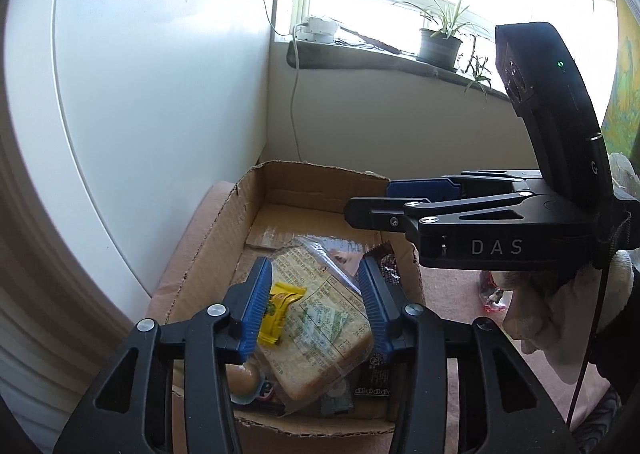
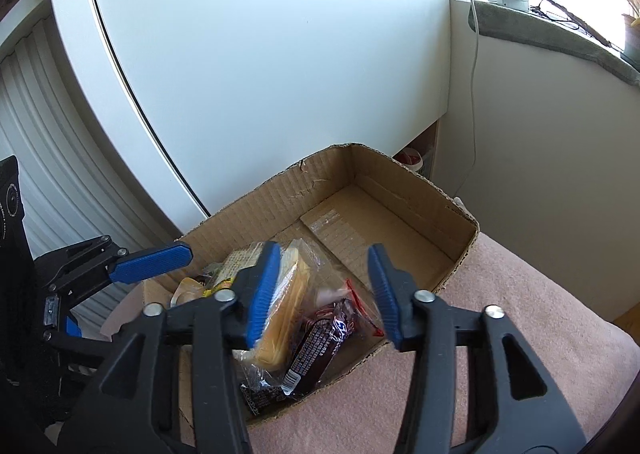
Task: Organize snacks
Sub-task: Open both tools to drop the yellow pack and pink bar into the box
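An open cardboard box [image 1: 208,254] sits on a pink cloth and holds several snacks. A wrapped bread slice [image 1: 324,318] lies on top, with a yellow packet [image 1: 278,308] and a dark chocolate bar wrapper [image 1: 386,266] beside it. My left gripper [image 1: 316,306] is open and empty above the bread. My right gripper [image 2: 326,290] is open and empty above the box [image 2: 432,213], over the bread [image 2: 280,318] and a dark chocolate bar [image 2: 320,346]. The right gripper also shows in the left wrist view [image 1: 384,201], hovering over the box's right side.
A white cabinet [image 2: 260,53] stands just behind the box. A windowsill [image 1: 360,53] with a potted plant [image 1: 440,41] and a white device with a hanging cable is at the back. A red packet [image 1: 492,294] lies on the pink cloth right of the box.
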A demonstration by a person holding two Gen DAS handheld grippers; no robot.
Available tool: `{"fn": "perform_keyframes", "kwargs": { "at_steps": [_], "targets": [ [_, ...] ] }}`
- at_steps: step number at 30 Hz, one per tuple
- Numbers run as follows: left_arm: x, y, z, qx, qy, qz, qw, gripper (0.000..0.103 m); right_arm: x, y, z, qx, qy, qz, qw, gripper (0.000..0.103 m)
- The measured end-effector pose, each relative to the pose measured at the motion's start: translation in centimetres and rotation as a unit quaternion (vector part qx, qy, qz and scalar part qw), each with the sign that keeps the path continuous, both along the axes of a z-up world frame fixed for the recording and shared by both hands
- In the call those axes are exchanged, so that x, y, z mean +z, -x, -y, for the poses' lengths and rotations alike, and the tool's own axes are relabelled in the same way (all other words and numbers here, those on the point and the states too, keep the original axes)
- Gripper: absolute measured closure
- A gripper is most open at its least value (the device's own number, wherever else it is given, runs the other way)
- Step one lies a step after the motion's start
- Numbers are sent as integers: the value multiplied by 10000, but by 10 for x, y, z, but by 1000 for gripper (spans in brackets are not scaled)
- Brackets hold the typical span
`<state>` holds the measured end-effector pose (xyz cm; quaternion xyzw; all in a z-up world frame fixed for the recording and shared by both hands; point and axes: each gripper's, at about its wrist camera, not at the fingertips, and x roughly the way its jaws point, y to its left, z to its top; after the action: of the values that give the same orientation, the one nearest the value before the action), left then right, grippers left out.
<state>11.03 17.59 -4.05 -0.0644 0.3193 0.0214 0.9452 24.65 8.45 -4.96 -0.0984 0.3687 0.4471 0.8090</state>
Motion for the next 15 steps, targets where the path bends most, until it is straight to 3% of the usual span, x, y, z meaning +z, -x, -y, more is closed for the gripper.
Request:
{"fn": "perform_keyframes", "kwargs": {
  "at_steps": [6,8,10,14,15],
  "targets": [
    [2,3,2,3,-40,11,10000,59,6,-1,14,-120,-80,-1,9999,38],
    [2,3,3,9,-41,0,10000,59,6,-1,19,-175,-59,29,9998,29],
    [2,3,4,19,-48,1,10000,48,9,-1,24,-256,-78,64,9996,25],
    [4,3,9,4,-125,-2,9999,45,12,-2,35,-387,-113,73,9992,16],
    [5,4,11,5,-155,0,9999,38,13,-3,38,-418,-117,84,9990,16]
  ]
}}
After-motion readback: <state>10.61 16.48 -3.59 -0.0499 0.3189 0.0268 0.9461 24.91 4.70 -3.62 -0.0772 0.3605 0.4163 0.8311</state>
